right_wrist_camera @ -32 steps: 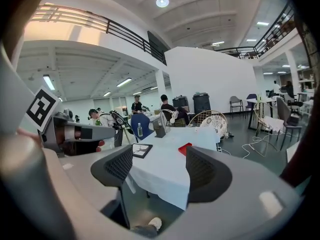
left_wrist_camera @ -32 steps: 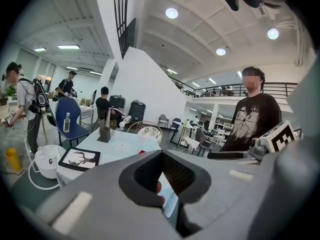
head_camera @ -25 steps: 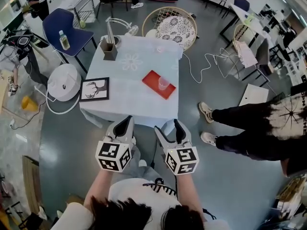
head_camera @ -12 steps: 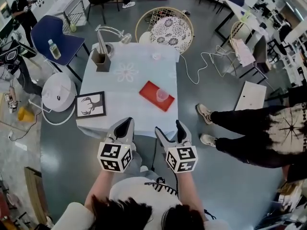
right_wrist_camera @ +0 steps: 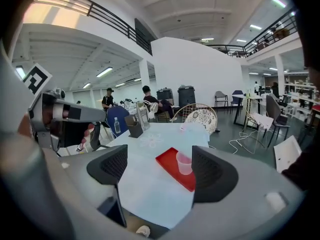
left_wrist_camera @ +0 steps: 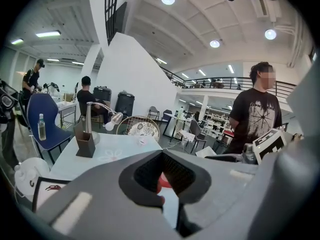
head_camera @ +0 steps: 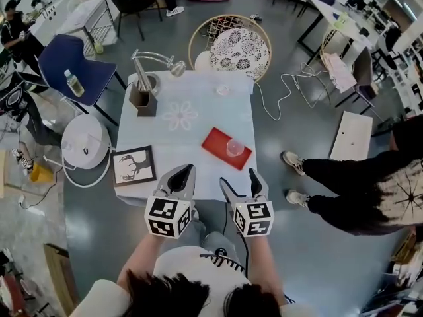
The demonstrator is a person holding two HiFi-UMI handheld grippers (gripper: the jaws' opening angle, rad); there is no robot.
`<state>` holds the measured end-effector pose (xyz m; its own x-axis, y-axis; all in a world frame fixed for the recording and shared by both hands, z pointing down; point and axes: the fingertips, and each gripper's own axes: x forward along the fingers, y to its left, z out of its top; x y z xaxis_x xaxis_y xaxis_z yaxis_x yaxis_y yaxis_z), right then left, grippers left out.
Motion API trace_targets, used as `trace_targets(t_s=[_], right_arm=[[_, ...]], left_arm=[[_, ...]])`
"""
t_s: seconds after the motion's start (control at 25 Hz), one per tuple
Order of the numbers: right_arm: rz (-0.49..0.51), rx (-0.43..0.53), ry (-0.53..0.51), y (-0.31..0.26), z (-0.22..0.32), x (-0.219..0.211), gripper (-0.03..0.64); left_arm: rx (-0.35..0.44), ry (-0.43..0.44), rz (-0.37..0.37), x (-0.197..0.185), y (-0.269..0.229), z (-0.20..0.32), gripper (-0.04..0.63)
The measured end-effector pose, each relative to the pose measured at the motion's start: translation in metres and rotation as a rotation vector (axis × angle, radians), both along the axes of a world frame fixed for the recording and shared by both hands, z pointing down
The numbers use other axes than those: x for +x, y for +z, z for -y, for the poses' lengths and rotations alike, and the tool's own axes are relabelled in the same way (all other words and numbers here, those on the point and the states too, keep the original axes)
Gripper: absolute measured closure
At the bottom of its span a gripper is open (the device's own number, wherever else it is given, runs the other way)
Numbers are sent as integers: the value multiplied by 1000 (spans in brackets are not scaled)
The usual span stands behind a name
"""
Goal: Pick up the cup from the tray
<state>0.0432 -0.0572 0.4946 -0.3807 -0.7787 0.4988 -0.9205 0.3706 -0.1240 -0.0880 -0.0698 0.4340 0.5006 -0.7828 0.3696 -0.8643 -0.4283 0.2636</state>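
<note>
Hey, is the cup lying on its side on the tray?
No, the cup stands upright, open end up, on the red tray.

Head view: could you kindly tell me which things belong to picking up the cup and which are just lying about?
Job: cup, tray.
Lying about: lamp, brown box, framed picture, bottle.
</note>
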Motion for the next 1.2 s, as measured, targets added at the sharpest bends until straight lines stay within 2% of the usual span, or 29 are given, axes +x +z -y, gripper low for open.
trace_targets(t_s=[0.28,0.56,1.0,1.2], right_arm=[[-13,-13,37,17,26,8,193],[-95,-59,25,59,52,26,175],[-59,-102,20,104,96,24,170],[-77,-126,7,127,106,19,170]], left_arm=[[-8,65,9,25,6,23,595],[-47,33,14,34,28,53,594],[-118,11,44,42,73,85,594],[-167,5,60,40,99,91,595]])
